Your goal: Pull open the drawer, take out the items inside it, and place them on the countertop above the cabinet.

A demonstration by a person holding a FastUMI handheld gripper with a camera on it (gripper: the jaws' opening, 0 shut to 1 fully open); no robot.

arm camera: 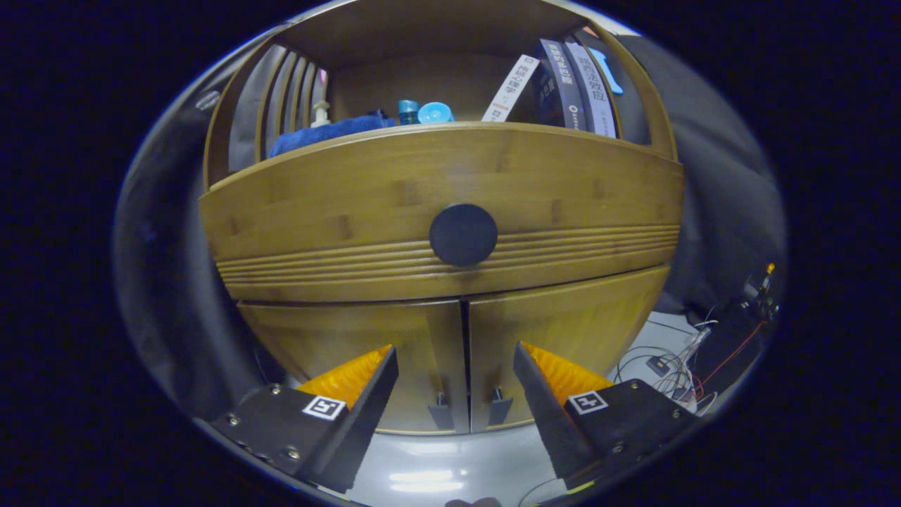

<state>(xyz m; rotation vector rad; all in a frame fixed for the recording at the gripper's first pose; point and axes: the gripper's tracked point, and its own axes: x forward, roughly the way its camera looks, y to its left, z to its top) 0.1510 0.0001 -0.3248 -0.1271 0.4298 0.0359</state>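
Tool (456,355) spread, empty — ribbed bamboo drawer (450,211), round dark knob (463,234) beyond.

Drawer (450,211) above doors (464,352), books (563,88) on countertop (436,128)

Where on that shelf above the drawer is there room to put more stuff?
Bare room lies in the middle, between the blue caps and the leaning books. Left is crowded: blue cloth, pump bottle. The open claw hangs before the cabinet doors, below the knob.
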